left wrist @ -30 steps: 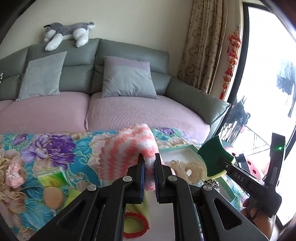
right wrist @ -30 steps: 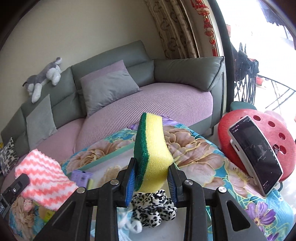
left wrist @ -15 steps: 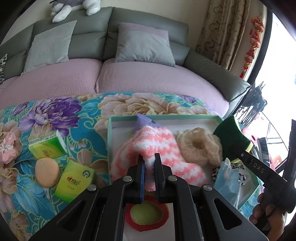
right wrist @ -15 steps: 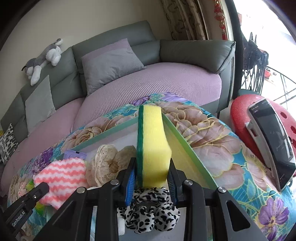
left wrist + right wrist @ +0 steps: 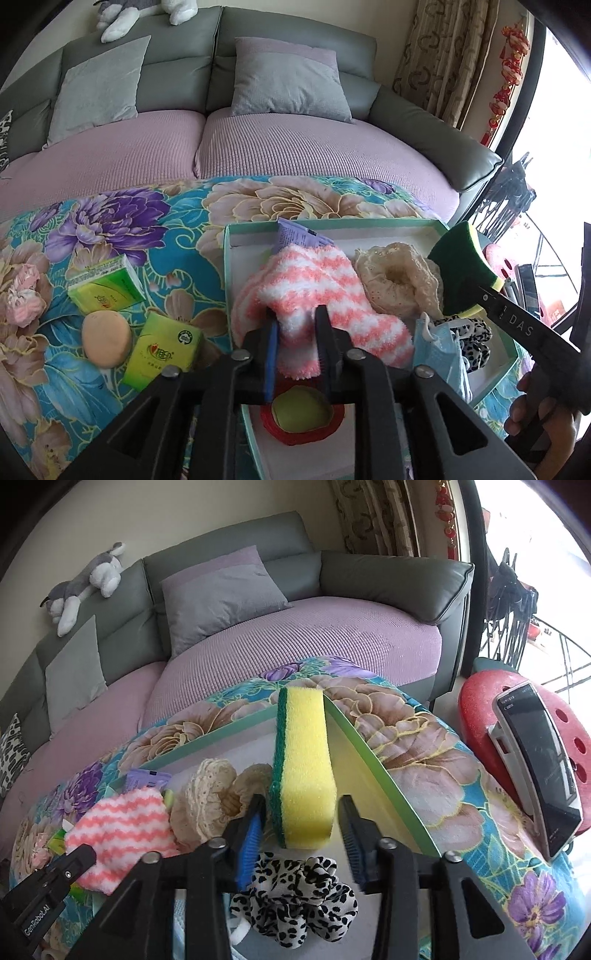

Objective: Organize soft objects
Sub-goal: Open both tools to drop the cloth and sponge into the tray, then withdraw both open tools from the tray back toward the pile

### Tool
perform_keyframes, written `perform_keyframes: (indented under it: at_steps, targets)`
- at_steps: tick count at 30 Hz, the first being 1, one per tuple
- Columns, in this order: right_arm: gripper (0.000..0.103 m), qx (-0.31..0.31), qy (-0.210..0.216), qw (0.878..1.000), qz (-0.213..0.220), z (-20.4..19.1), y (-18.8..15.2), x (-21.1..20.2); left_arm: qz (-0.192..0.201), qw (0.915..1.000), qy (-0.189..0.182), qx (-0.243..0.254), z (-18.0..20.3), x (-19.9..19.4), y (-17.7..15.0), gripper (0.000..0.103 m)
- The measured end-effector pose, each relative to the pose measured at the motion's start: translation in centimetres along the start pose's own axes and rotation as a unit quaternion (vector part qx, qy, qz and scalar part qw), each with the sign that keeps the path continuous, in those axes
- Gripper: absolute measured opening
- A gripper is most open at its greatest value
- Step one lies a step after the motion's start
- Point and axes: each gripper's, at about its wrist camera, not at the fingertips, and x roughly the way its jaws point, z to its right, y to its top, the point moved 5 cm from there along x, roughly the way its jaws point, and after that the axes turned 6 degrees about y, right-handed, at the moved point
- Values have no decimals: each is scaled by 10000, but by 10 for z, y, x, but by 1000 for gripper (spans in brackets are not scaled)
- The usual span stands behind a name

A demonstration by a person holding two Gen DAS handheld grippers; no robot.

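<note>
On the flowered desk [image 5: 122, 221] sits a green box [image 5: 332, 224], crowded with scrunchies and a mask, leaving little room. The left tool [image 5: 294, 332], apart, straddles the sock [image 5: 317, 288] lying inside. The right tool [image 5: 301, 825], apart, flanks the sponge [image 5: 304, 768] standing against the box wall.

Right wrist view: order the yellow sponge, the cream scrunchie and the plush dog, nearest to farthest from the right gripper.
1. Yellow sponge: between the open fingers of the right gripper.
2. Cream scrunchie: left of it, in the box.
3. Plush dog: far upper left, on the sofa back.
</note>
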Motion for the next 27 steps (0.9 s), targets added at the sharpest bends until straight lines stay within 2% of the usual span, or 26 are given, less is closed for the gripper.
perform_keyframes:
  at_steps: [3,10,17,19,20,21,22,27]
  targets:
    - [69,-120,8,9999,69,-7,4,-10,138,9999,28,12,-2,-15,5,40]
    - [75,-432,-161,9989,-46,-22,7,-32,454,9986,235,-154,-23,-46,15,57]
    - [80,-556,-95,9976,-395,-34,-1,-35,317,9970,661,-238,-43,-43,9,72]
    - [83,-644,-106,9968,-457,-38,-4,-33,280,9967,716,-249,-45,-39,8,78]
    - [85,-663,-120,9965,-489,-40,-5,-31,265,9965,752,-249,-46,-38,7,87]
    - [92,-660,-168,9963,-520,-40,-6,-29,265,9961,799,-253,-47,-36,7,95]
    - [102,-662,-210,9962,-534,-41,-7,-27,270,9955,866,-258,-49,-34,6,97]
    - [103,-623,-287,9960,-578,-39,-8,-23,182,9935,1079,-322,-57,-25,2,97]
